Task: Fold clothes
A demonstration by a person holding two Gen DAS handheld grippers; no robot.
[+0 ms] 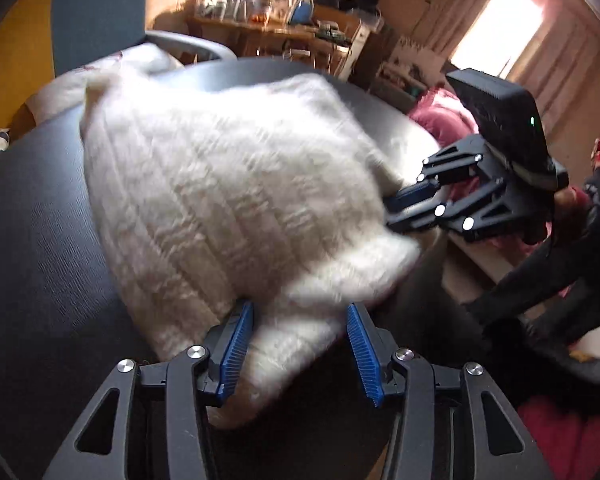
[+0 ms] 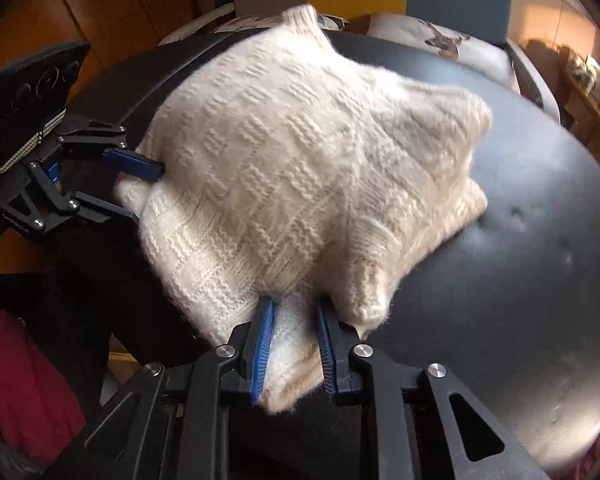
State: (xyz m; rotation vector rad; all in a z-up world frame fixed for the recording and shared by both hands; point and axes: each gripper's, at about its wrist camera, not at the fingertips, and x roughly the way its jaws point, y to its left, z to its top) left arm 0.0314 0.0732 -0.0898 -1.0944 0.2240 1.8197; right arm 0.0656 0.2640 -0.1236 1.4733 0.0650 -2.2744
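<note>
Folding the sweater [image 2: 300, 168] on the table [image 2: 520, 240]: your right gripper [image 2: 294, 344] clamps its 6 o'clock edge, left gripper [image 1: 298, 344] jaws apart around fabric; next, close left.

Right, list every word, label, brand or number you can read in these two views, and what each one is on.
None can be read.
White knitted sweater: no label or tag showing.
Cushion behind it: a printed deer picture, no words.
Black box on the right tongs: only a green light.
Shelf clutter: too small and blurred.
</note>
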